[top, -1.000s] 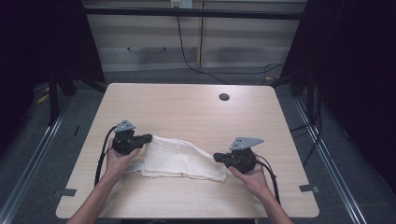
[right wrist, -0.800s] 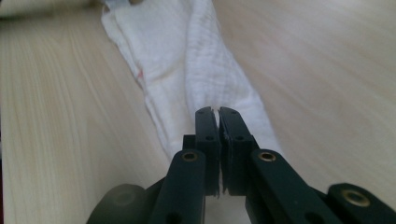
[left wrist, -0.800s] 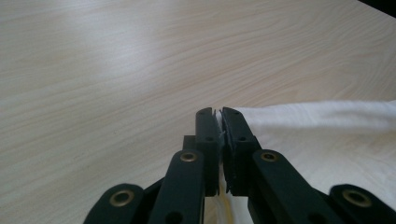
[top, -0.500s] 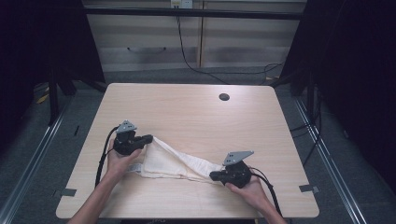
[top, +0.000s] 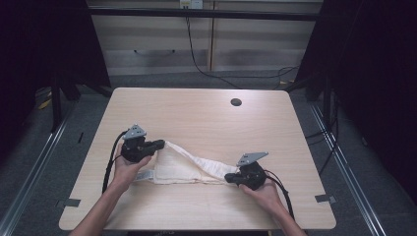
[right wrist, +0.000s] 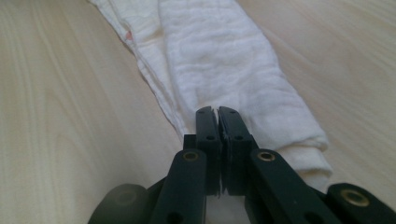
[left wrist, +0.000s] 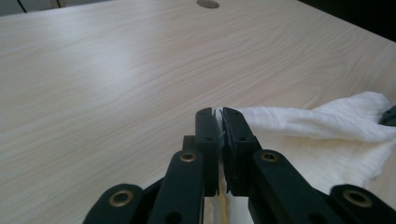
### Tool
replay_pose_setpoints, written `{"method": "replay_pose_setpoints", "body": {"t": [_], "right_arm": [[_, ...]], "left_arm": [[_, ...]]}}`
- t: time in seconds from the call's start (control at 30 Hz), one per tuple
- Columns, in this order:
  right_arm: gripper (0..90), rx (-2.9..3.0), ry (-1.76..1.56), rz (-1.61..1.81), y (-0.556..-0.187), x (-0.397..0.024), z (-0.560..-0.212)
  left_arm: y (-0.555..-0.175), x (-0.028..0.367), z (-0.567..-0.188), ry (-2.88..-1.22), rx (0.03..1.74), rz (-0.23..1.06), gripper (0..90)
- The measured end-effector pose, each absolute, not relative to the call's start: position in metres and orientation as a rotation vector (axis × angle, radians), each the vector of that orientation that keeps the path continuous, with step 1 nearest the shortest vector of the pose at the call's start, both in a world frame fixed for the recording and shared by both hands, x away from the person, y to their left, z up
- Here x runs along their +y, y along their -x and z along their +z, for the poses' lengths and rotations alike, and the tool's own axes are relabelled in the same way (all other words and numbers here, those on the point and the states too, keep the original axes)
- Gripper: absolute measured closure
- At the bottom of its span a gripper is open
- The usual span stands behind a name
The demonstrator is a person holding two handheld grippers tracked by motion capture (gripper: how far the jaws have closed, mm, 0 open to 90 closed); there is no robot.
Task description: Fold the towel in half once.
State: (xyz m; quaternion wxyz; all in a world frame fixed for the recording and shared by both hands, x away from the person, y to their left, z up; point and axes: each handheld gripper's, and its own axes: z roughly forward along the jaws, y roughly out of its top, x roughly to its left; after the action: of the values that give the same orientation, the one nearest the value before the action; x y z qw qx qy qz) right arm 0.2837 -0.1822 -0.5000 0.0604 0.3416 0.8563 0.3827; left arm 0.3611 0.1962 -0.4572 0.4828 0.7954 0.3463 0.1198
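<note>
Pale wood table (top: 196,118), high view: white cloth (top: 187,167) lies near its front edge, pinched between left gripper (top: 158,144) and right gripper (top: 230,178). The right end has dropped and swung frontward since a second ago, drawing the cloth into a narrow band, likely mid-fold. Left gripper view: jaws clamp a cloth (left wrist: 327,126) edge. Right gripper view: jaws clamp the bunched cloth (right wrist: 224,60) end.

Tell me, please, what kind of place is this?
Probably a lab recording station: a bare wooden table with a cable hole, dark curtains on both sides, and cables on the floor behind.
</note>
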Motion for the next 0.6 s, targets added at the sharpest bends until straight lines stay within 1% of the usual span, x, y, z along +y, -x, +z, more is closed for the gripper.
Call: {"method": "replay_pose_setpoints", "body": {"t": [0.23, 0.6], "right_arm": [[88.0, 2.535, -1.08, 1.115, -0.293, -0.19, -0.5], [88.0, 2.52, -1.107, 1.143, -0.294, -0.193, -0.501]], "left_arm": [[-0.344, 0.186, -0.441, -1.947, 0.729, 0.31, 85.8], [-0.326, 0.182, -0.442, -2.007, 0.646, 0.296, 85.8]]}}
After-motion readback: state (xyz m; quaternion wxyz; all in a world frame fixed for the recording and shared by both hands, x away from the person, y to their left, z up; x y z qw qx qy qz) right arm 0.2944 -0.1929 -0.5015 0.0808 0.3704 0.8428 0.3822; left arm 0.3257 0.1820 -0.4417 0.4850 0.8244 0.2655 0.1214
